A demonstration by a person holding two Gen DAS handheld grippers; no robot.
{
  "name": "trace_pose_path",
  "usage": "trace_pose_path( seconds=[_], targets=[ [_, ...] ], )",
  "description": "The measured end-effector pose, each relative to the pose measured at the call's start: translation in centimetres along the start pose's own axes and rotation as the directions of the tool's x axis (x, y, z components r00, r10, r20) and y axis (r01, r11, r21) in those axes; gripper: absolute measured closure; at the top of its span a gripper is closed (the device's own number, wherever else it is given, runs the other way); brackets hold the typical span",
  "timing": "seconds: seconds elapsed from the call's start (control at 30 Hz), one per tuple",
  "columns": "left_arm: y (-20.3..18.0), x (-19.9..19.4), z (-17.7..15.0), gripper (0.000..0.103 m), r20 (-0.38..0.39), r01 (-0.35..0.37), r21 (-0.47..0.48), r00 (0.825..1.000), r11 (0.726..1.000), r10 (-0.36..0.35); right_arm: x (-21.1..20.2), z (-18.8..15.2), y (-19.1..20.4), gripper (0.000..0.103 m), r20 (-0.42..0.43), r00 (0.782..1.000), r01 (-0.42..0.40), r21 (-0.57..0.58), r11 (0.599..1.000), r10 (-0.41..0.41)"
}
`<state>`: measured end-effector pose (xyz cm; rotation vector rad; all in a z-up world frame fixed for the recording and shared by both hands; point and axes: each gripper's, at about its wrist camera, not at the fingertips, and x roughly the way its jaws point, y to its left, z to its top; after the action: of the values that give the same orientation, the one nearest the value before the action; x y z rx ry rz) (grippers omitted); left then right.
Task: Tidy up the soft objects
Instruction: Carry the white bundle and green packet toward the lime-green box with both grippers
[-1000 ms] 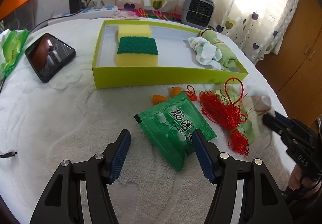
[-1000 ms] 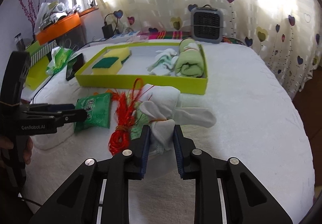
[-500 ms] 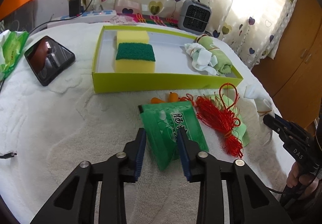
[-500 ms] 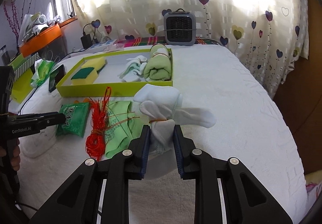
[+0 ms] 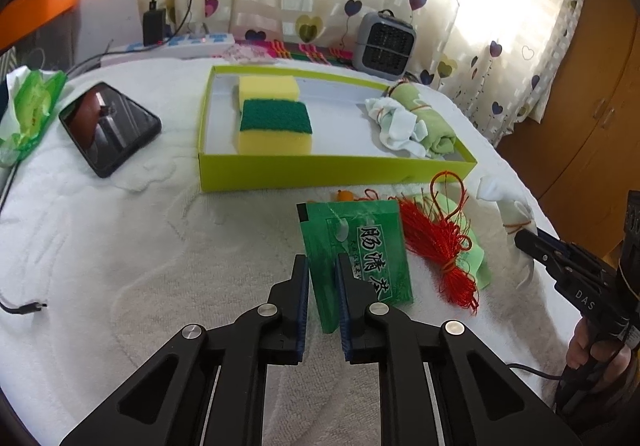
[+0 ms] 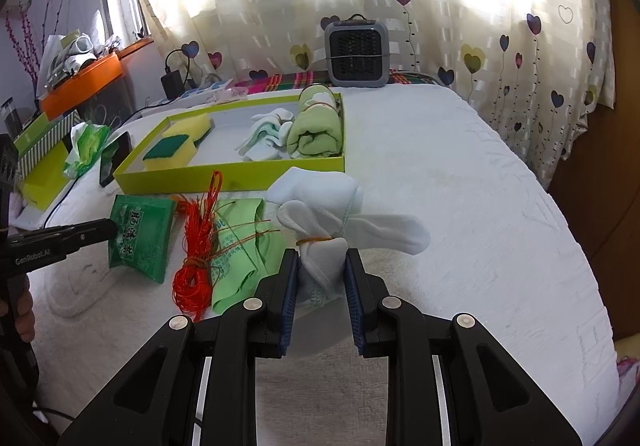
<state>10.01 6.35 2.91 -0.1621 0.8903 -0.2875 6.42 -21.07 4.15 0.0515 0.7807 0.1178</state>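
Left hand-held gripper (image 5: 322, 266): jaws have just been closing and now pinch the near left edge of the green packet (image 5: 358, 246); blue pads press both faces.
Right hand-held gripper (image 6: 322, 270): jaws narrow, clamped on the lower end of the white sock bundle (image 6: 320, 213), just below its rubber band.
Green packet: flat sachet with printed characters, long axis running from the gripper toward the tray, slightly tilted to the right; near edge raised in the pads, far part near the towel.
White sock bundle: knotted end toward the tray, one loose toe pointing right; held off the surface, the exact clearance cannot be told.
Yellow-green tray (image 5: 328, 173): long side faces the grippers; two sponges (image 5: 274, 121) at its left end, a rolled green cloth (image 5: 428, 117) and small white socks at its right end; middle floor bare.
Red cord bundle (image 5: 440, 246): lies just right of the packet, on a light green bag (image 6: 240, 246), long axis toward the tray.
Surface: white towel-covered bed (image 5: 120, 246); broad open stretch to the left of the packet and to the right of the sock bundle.
Edges: right edge of the bed drops off near a wooden cabinet (image 5: 592, 85); far edge meets the curtain and a small grey heater (image 6: 356, 53).
Left side: black phone (image 5: 110, 127) well apart from the tray; cable end near the left rim.
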Motion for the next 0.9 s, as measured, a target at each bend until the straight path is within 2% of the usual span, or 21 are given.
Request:
trace_pose_path(
  seconds=[0.4,0.53,0.63,0.9],
  targets=[
    [0.1,-0.4,-0.5,0.089,-0.001,0.059,-0.030,0.998,0.998,-0.059,0.2,-0.2,0.3,0.079,-0.004,1.000,-0.015,-0.006,1.000,0.015],
    [-0.3,-0.2,-0.6,0.070,-0.006,0.089,-0.031,0.996,0.996,-0.089,0.3,-0.3,0.4,0.079,-0.008,1.000,-0.017,-0.005,1.000,0.017],
    [-0.5,0.0,-0.6,0.063,-0.012,0.100,-0.036,0.995,0.994,-0.100,0.3,-0.3,0.3,0.079,-0.009,1.000,-0.019,-0.002,1.000,0.019],
    [-1.6,1.2,-0.6,0.061,-0.045,0.089,-0.017,0.995,0.996,-0.090,0.5,-0.4,0.2,0.079,-0.015,1.000,-0.023,0.007,1.000,0.023]
  ],
)
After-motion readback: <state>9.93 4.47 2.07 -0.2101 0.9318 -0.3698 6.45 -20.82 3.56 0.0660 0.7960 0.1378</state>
